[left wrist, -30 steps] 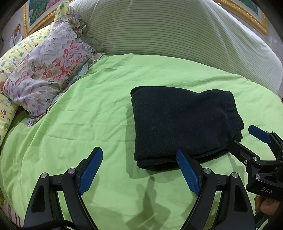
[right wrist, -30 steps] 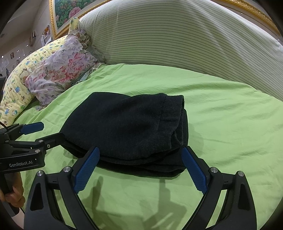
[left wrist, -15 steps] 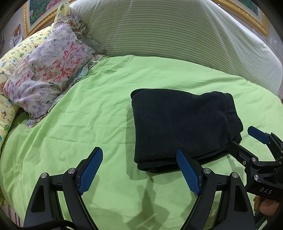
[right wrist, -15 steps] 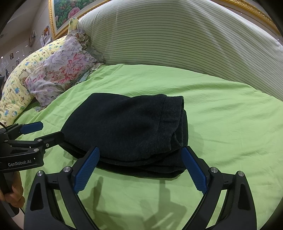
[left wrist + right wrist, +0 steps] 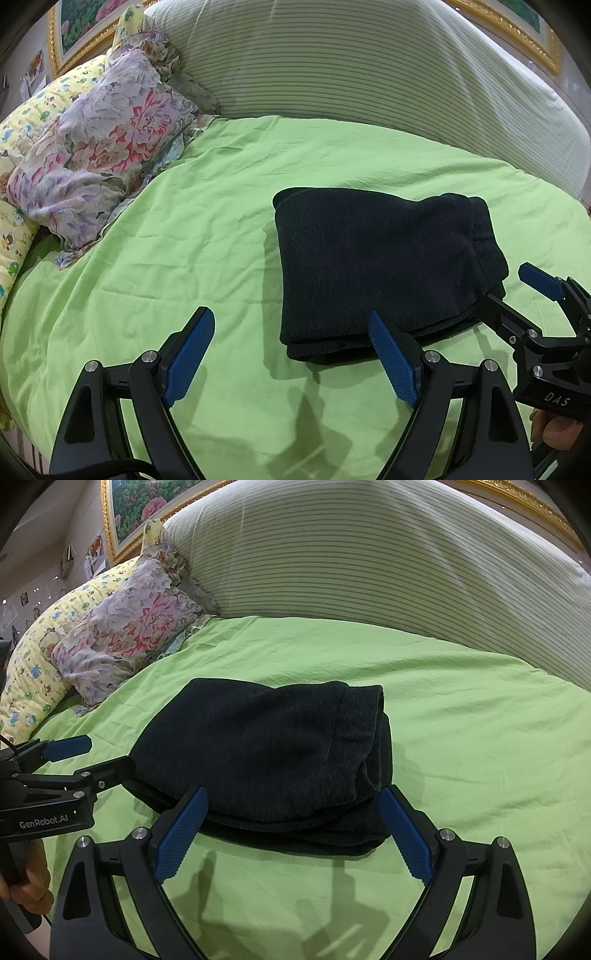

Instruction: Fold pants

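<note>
We judge the folding all but finished: the pants (image 5: 384, 269) lie in a compact layered bundle on the bed (image 5: 207, 229), while our left claw (image 5: 291, 354) and right claw (image 5: 291, 830) hover released at its near edge.

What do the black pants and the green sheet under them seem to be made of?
Black pants: look like a thick, soft knit, perhaps fleece or sweatshirt cotton; matte, slightly fuzzy surface with fine ribbing, and bulky rounded fold edges.
Green sheet: looks like thin woven cotton or a cotton blend; smooth, matte, with many fine sharp creases. The exact fibre of either cannot be told.
</note>
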`<control>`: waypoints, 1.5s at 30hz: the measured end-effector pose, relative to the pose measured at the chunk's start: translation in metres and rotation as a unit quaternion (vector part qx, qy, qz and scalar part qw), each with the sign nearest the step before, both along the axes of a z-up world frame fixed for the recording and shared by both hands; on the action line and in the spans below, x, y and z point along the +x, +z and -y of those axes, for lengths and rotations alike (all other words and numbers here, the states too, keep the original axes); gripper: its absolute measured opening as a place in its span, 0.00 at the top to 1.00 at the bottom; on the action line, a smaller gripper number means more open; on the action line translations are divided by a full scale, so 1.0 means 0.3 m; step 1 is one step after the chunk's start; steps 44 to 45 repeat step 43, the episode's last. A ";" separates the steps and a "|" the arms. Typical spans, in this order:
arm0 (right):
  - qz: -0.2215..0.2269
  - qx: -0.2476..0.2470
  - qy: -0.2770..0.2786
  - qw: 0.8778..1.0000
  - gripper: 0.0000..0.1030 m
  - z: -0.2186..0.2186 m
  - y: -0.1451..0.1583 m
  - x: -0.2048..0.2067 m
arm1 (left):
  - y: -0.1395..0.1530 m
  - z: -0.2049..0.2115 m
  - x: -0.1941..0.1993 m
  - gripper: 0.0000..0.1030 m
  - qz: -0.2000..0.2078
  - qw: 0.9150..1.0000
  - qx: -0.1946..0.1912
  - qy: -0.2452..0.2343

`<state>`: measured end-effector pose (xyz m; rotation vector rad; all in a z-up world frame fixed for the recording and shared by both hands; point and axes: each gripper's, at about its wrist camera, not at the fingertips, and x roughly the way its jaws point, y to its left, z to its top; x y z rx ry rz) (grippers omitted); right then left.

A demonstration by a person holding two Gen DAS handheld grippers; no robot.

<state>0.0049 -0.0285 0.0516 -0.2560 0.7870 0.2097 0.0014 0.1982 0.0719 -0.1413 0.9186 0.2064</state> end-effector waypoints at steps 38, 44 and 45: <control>0.009 0.007 -0.017 1.000 0.09 0.032 0.038 0.006 | 0.044 0.004 0.035 0.17 0.014 1.000 -0.009 -0.011; 0.011 0.011 -0.020 1.000 0.08 0.033 0.042 0.007 | 0.041 0.013 0.040 0.16 0.006 1.000 -0.015 -0.008; 0.011 0.011 -0.020 1.000 0.08 0.033 0.042 0.007 | 0.041 0.013 0.040 0.16 0.006 1.000 -0.015 -0.008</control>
